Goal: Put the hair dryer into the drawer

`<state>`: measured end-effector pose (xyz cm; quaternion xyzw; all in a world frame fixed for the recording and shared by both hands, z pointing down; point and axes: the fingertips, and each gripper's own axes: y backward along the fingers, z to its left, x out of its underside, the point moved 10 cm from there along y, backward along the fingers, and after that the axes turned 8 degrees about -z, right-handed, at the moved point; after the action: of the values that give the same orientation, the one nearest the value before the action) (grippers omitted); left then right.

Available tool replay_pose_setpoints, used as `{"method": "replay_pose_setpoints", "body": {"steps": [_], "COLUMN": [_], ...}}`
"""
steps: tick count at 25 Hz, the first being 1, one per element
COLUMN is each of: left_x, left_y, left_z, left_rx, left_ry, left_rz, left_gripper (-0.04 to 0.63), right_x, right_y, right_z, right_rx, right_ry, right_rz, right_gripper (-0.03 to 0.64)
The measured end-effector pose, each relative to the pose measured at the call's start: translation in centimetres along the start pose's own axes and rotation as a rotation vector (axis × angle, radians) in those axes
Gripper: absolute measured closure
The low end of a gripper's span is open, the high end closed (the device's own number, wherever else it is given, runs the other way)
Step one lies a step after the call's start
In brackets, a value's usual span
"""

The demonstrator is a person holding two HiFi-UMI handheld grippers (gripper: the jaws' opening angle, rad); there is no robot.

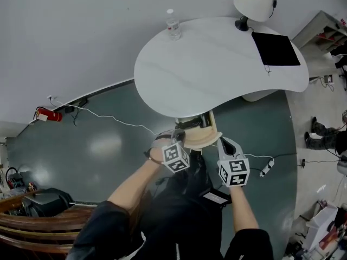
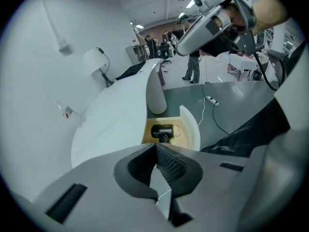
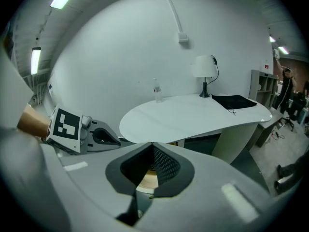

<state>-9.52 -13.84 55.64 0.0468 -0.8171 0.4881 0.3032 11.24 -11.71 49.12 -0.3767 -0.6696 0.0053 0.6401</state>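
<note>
The black hair dryer (image 1: 195,124) (image 2: 162,131) lies inside the open wooden drawer (image 1: 208,140) (image 2: 189,127) under the near edge of the white table (image 1: 217,64). Both grippers hang above the drawer, apart from it. My left gripper (image 1: 177,137) (image 2: 155,147) is shut with nothing between its pads. My right gripper (image 1: 225,144) (image 3: 152,145) is also shut and empty, just right of the left one. In the right gripper view the left gripper (image 3: 102,137) shows at the left; a strip of the drawer's wood (image 3: 147,179) shows below the jaws.
A water bottle (image 1: 173,25), a white lamp (image 1: 254,1) and a black mat (image 1: 275,49) stand on the table's far side. A white power strip (image 1: 265,168) with its cable lies on the green floor at the right. A person's legs (image 1: 320,135) are at the far right.
</note>
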Motion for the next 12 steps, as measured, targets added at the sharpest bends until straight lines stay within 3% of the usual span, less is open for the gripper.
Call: {"method": "replay_pose_setpoints", "body": {"steps": [12], "left_x": [-3.0], "left_y": [5.8], "left_z": [2.8], "left_rx": [-0.145], "left_ry": [-0.037], "left_rz": [-0.117], "left_gripper": [0.583], "right_x": [-3.8], "right_y": [2.1], "right_z": [2.7], "right_rx": [-0.004], "right_ry": [0.066], "right_rz": [-0.122], "right_gripper": [0.617]}}
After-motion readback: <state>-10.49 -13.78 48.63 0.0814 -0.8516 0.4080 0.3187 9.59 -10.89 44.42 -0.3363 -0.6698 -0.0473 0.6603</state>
